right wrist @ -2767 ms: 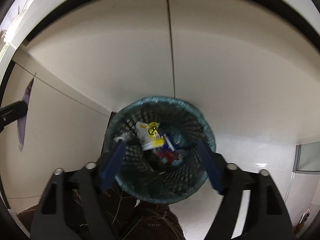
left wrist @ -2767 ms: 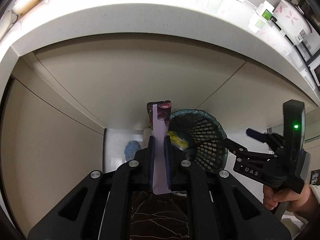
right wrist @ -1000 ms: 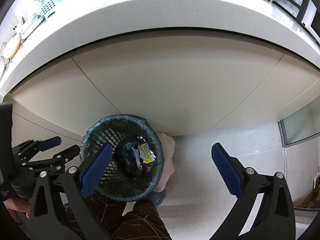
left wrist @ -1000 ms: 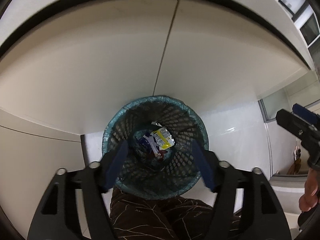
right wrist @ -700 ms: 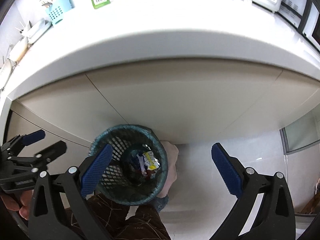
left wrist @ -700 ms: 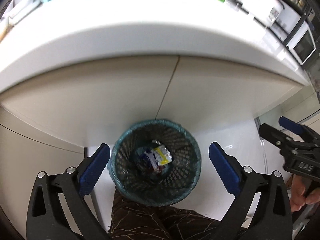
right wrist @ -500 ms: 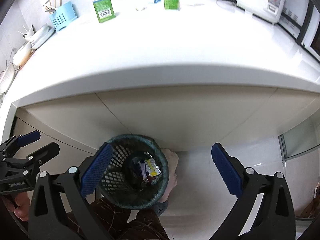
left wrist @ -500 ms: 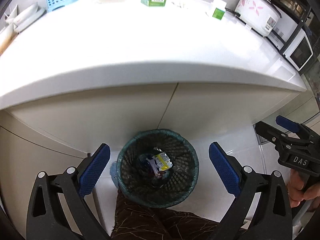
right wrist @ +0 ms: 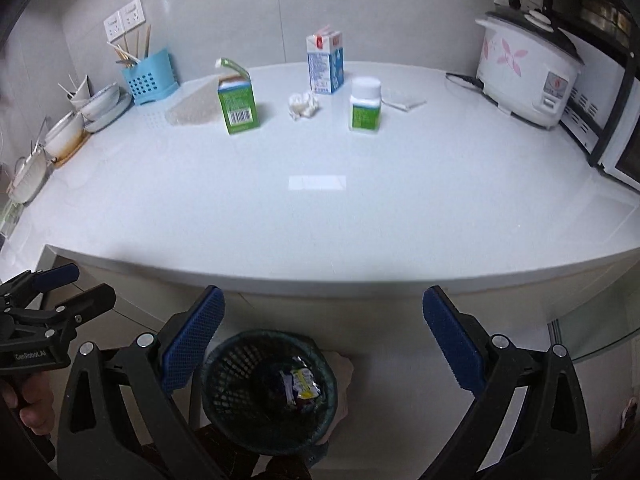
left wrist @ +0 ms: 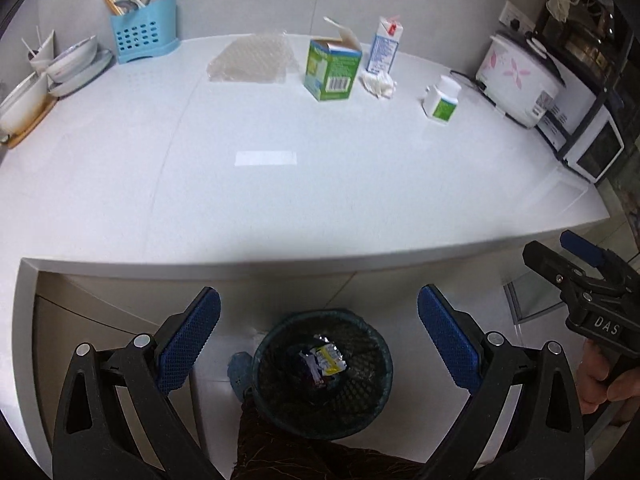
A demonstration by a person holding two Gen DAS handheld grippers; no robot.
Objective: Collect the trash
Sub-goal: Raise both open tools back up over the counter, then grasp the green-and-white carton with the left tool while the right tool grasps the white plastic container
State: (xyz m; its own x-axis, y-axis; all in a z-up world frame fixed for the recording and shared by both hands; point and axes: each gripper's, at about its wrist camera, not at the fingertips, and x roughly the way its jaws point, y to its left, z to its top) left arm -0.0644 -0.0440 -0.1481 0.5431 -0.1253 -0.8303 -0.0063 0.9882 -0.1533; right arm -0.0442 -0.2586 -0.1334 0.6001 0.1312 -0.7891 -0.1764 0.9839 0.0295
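A dark mesh trash basket (left wrist: pixel 324 372) (right wrist: pixel 268 392) stands on the floor under the counter, with wrappers (left wrist: pixel 326 362) (right wrist: pixel 300 386) inside. My left gripper (left wrist: pixel 318 340) hangs above it, open and empty. My right gripper (right wrist: pixel 322 340) is open and empty too, a little right of the basket. On the white counter (left wrist: pixel 280 168) stand a green carton (left wrist: pixel 332 70) (right wrist: pixel 237 98) with its flap open, a blue-white milk carton (left wrist: pixel 386 46) (right wrist: pixel 325 62), a crumpled tissue (left wrist: pixel 378 82) (right wrist: pixel 303 105), a white bottle with a green label (left wrist: pixel 442 99) (right wrist: pixel 364 104) and a bubble-wrap sheet (left wrist: pixel 252 60).
A blue utensil holder (left wrist: pixel 144 30) and stacked bowls (left wrist: pixel 72 64) sit at the back left. A rice cooker (right wrist: pixel 528 68) and a microwave (left wrist: pixel 588 136) stand at the right. A small clear packet (right wrist: pixel 402 98) lies near the bottle. The person's leg (left wrist: pixel 304 448) is below the basket.
Both grippers have risen from the basket, so the counter top has come into view. The left jaws went from holding a wrapper to wide open; the wrapper lies in the basket.
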